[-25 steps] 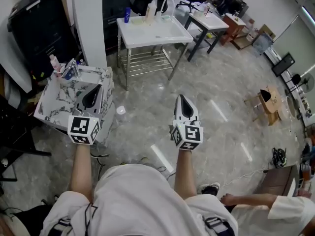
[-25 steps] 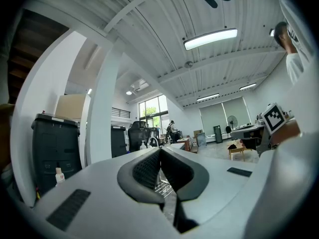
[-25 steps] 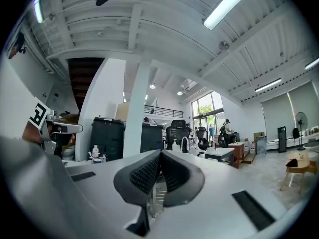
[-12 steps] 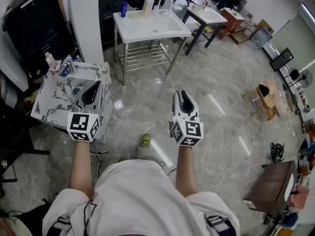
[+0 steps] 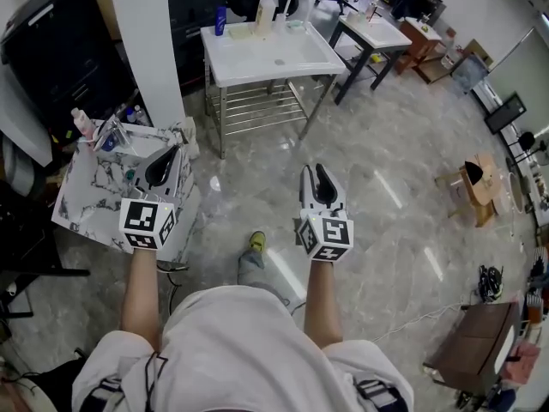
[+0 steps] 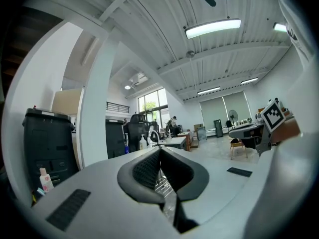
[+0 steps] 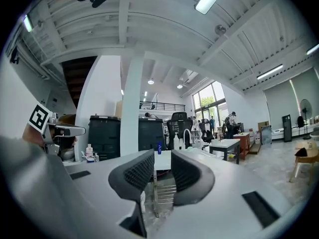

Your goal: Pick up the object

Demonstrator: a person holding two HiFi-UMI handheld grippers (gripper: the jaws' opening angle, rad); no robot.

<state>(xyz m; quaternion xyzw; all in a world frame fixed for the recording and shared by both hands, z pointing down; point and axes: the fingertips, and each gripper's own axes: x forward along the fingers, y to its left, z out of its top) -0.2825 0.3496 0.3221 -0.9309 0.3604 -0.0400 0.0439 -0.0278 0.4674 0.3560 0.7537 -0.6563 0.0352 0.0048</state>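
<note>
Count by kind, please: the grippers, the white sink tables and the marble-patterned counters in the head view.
Grippers: 2 (left gripper, shut; right gripper, jaws opening, nothing between them)
White sink table: 1
Marble-patterned counter: 1
Total: 4

Glossy grey stone floor [image 5: 386, 230], streaked with reflected light. Toward its far edge a white sink table [image 5: 266, 54] on steel legs. Left of that, a broad white pillar [image 5: 141, 41] and a black cabinet [image 5: 51, 50]. Marble-patterned counter [image 5: 86, 187] at the left, with bottles [image 5: 83, 125] at its far corner. Wooden stool [image 5: 476, 183] out right. Overhead a ribbed white ceiling [image 6: 149, 14] with strip lights [image 6: 213, 28] and, on the far wall, tall windows [image 7: 209, 101].
</note>
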